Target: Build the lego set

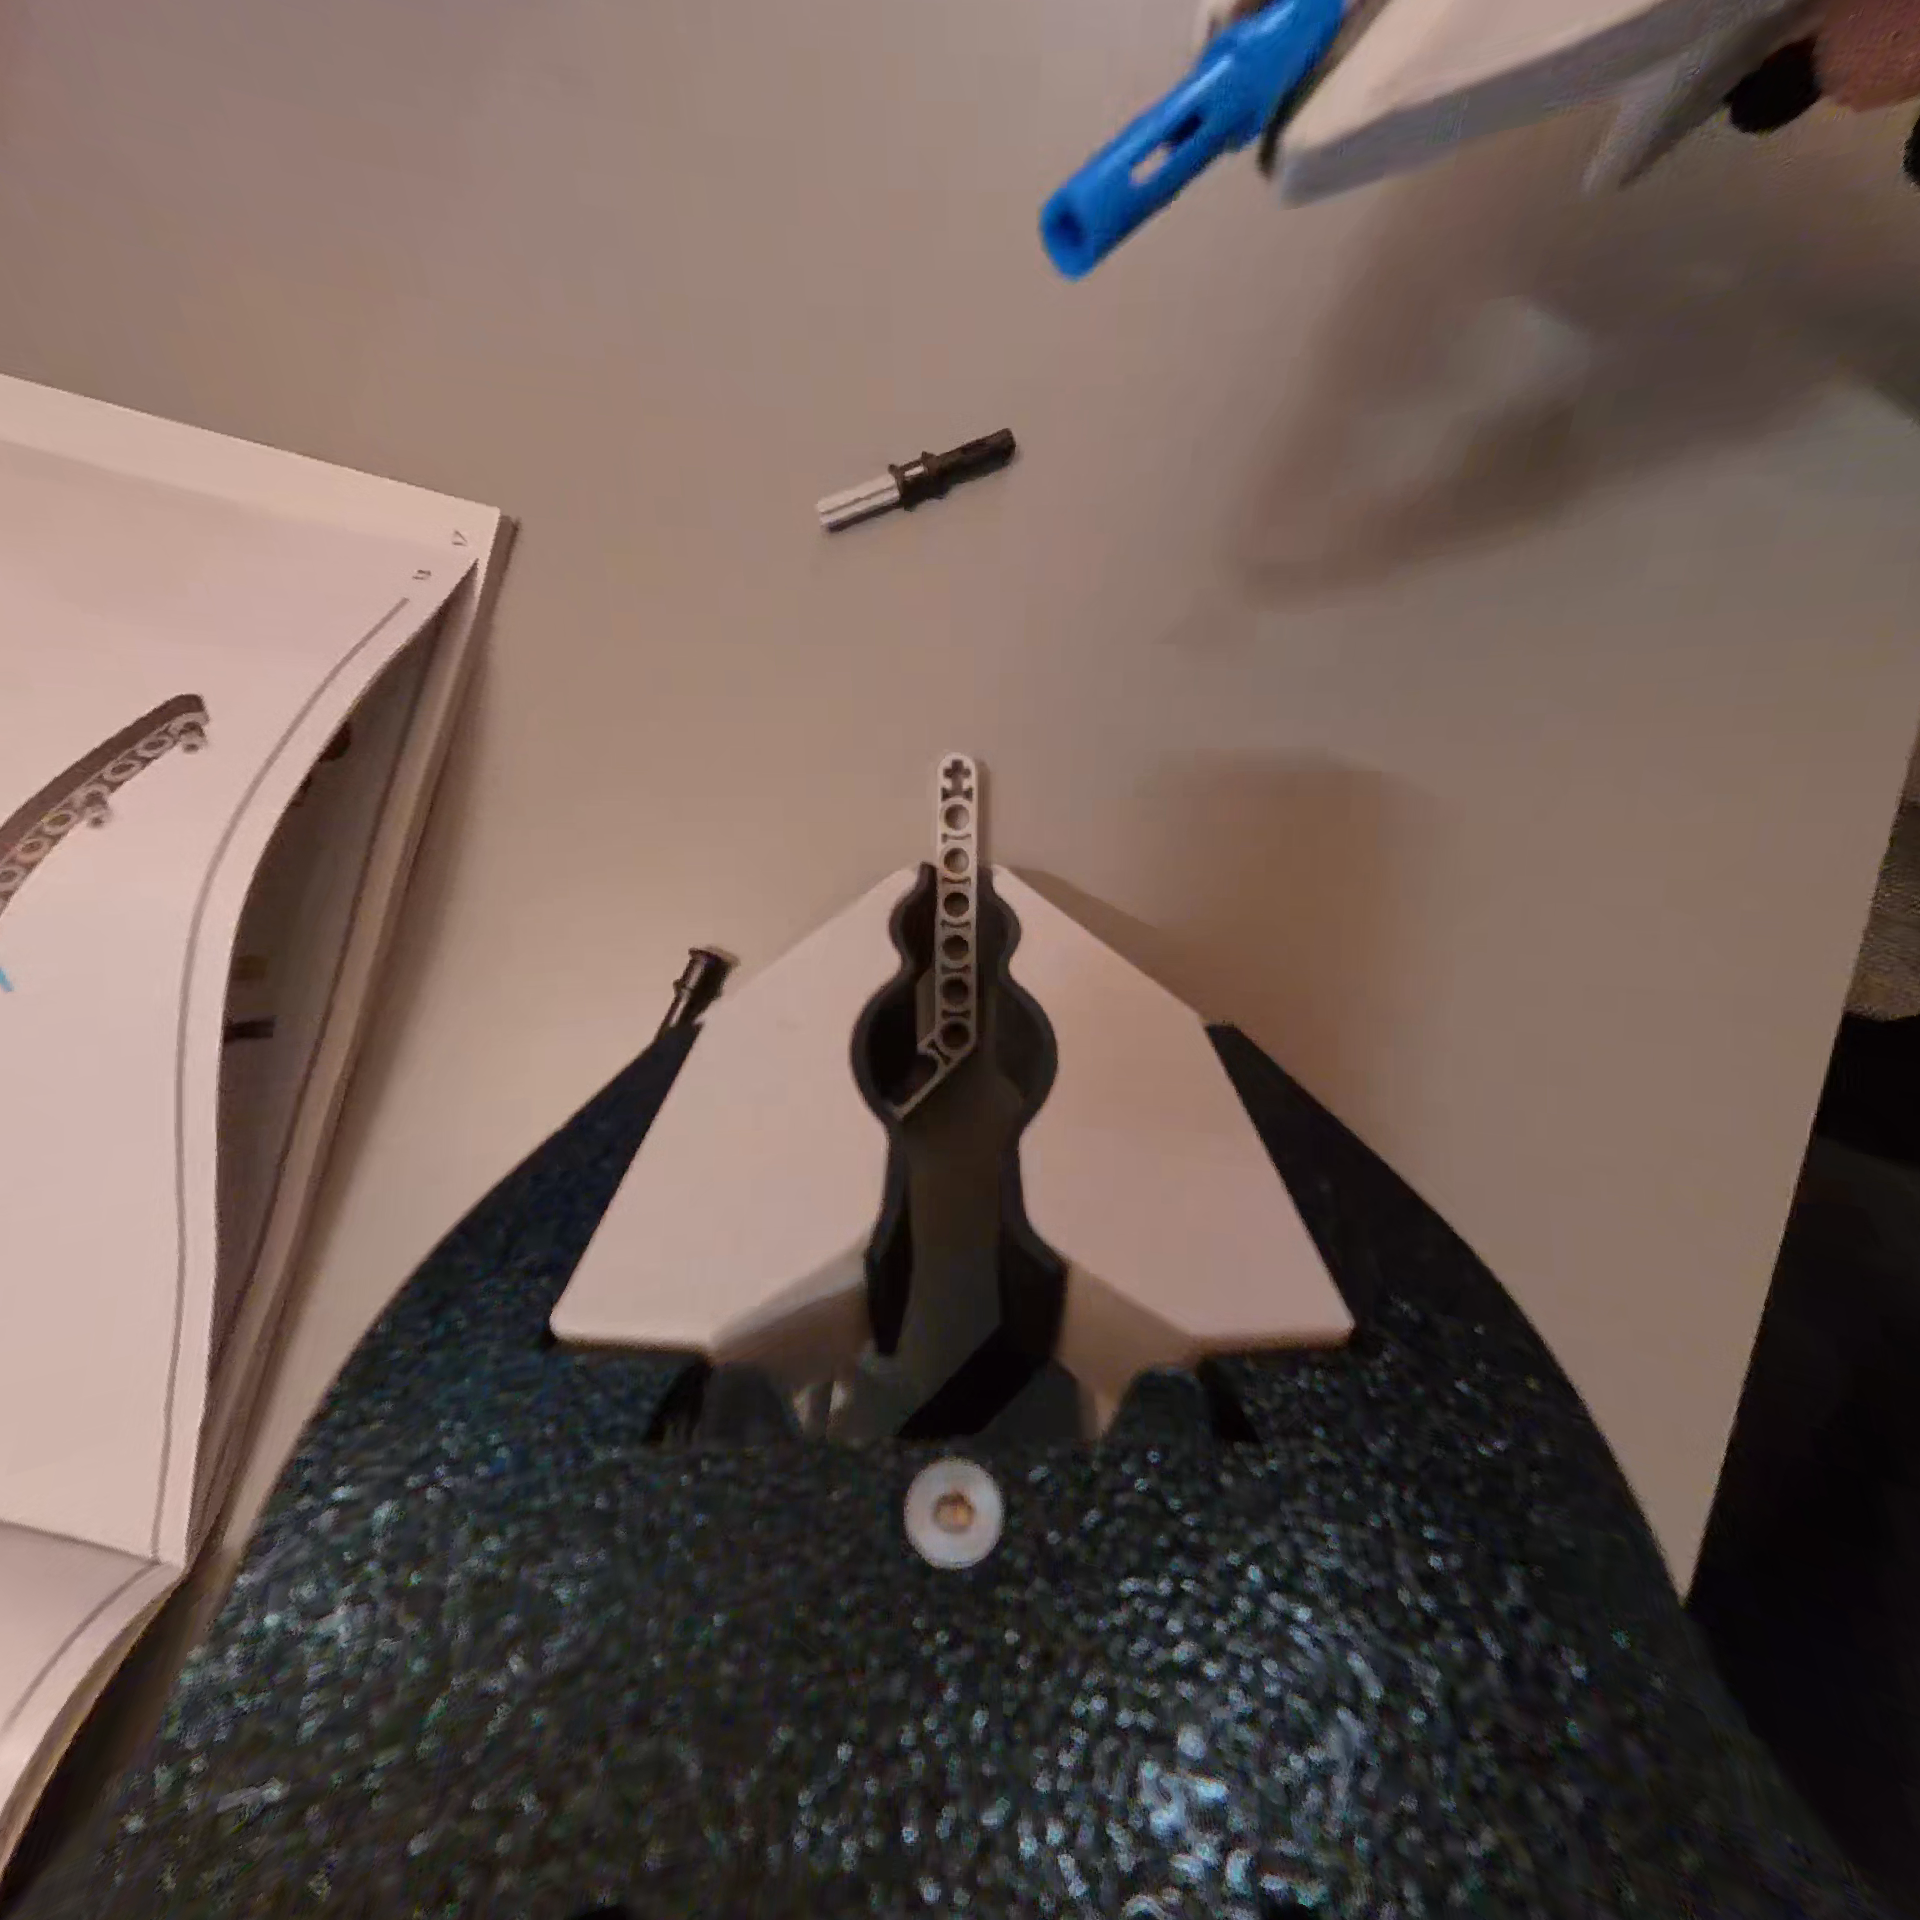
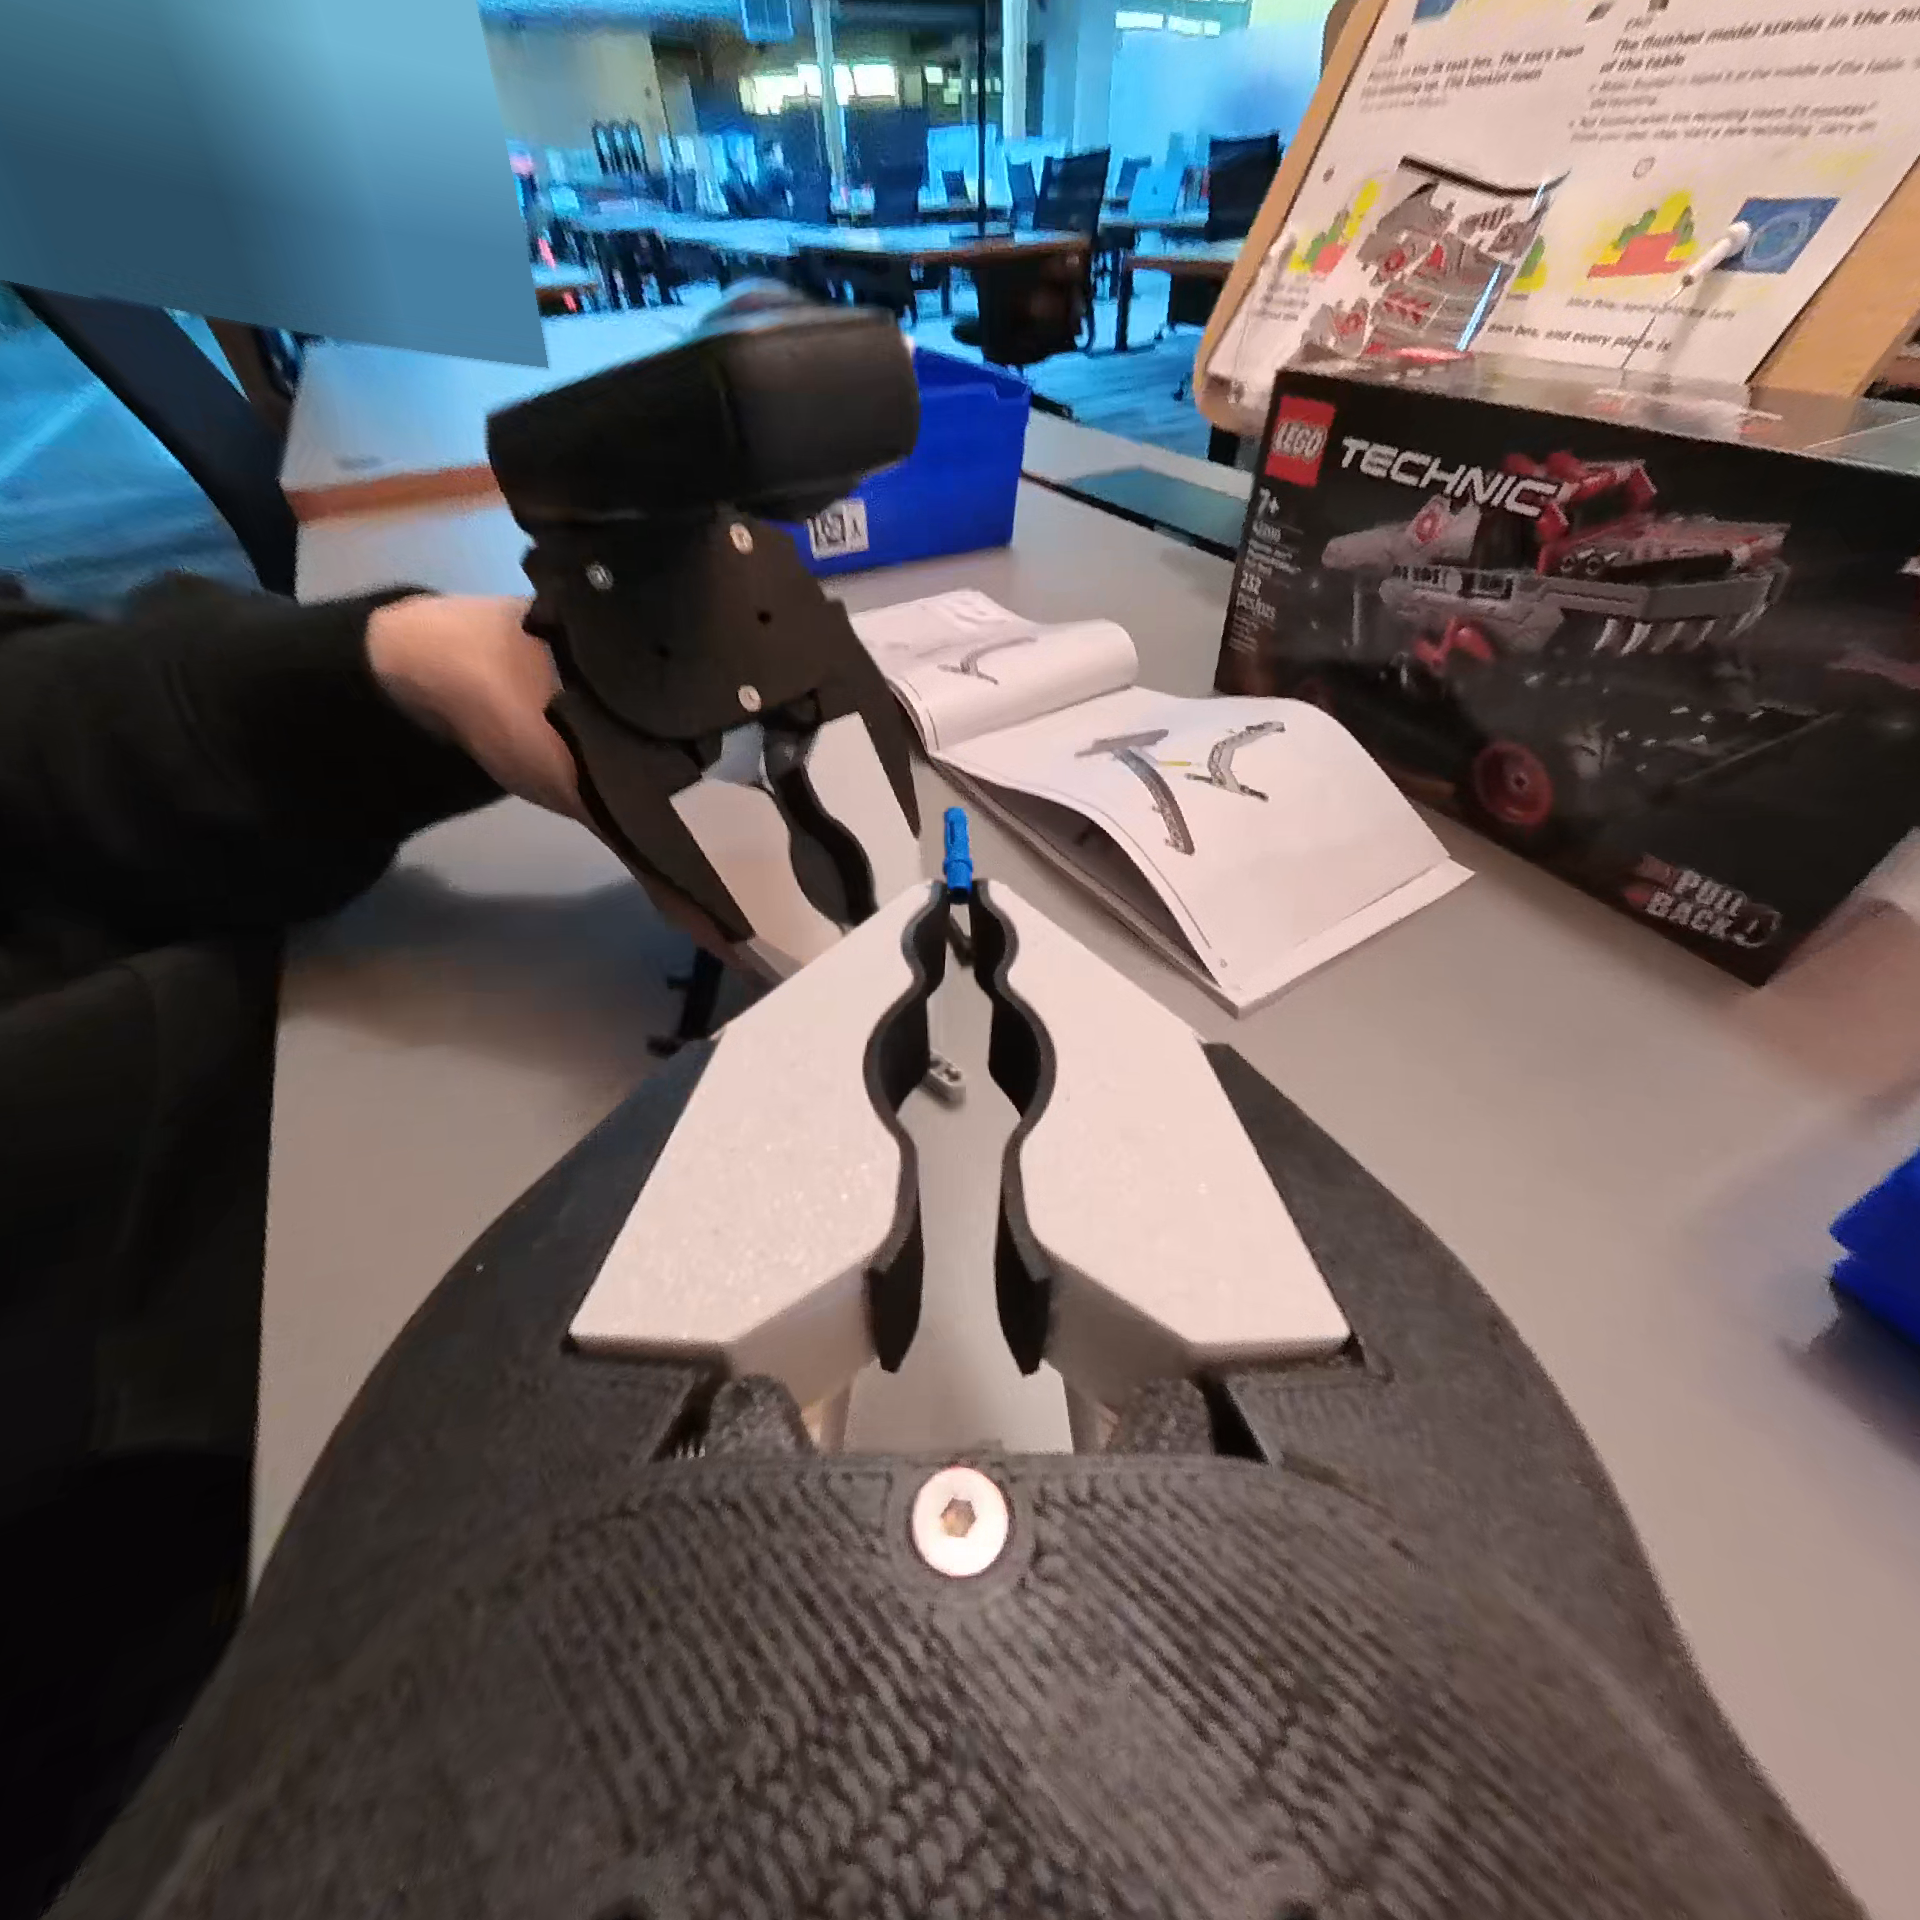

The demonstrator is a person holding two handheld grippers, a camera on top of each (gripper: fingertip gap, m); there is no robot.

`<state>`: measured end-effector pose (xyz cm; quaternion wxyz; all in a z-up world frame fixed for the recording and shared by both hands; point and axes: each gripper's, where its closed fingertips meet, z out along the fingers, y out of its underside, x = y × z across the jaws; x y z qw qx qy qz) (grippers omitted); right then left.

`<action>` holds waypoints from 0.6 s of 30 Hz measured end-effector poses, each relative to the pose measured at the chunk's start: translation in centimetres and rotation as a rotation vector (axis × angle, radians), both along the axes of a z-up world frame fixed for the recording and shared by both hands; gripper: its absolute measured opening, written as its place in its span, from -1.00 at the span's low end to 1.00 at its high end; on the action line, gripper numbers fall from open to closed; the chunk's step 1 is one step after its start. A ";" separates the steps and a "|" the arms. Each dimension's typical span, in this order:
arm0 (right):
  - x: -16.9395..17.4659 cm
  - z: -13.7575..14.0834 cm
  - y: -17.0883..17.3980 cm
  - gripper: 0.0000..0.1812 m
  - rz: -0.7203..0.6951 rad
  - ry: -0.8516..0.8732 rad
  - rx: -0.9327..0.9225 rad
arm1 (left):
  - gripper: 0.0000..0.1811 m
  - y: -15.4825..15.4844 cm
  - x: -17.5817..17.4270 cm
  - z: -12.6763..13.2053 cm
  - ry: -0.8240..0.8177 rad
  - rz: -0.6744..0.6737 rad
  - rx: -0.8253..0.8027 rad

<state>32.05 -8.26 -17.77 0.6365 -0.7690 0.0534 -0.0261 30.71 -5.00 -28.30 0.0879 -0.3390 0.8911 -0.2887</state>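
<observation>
Lego pieces held above the worktop [image 1: 727, 260], one in each gripper.

Left gripper [image 1: 958, 883] jaws clench a grey holed beam [image 1: 954, 914]; right gripper [image 2: 958, 894] jaws pinch a blue pin [image 2: 954, 840]. Blue bin [image 2: 925, 468] contents hidden; closed set box [image 2: 1558, 665] beside open booklet [image 2: 1195, 821].

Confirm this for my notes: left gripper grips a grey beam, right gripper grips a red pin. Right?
Not quite: the pin in the right gripper is blue, as the right wrist view shows. The left gripper does grip a grey beam.
</observation>
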 end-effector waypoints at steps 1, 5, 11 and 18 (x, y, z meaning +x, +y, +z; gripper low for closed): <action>0.1 -0.4 0.0 -0.98 -0.008 -0.022 -0.024 | -0.93 0.0 -0.1 0.0 0.004 -0.004 -0.004; -0.3 -0.4 0.3 -0.99 0.020 -0.077 -0.009 | -0.87 -1.3 0.0 4.9 -0.061 -0.008 -0.288; -1.9 2.7 1.1 -0.99 0.073 -0.212 0.133 | -0.85 -2.6 -1.0 13.0 -0.007 -0.020 -0.814; -2.7 2.9 1.6 -0.99 0.099 -0.249 0.119 | -0.94 -2.8 -1.3 13.3 0.056 -0.016 -0.906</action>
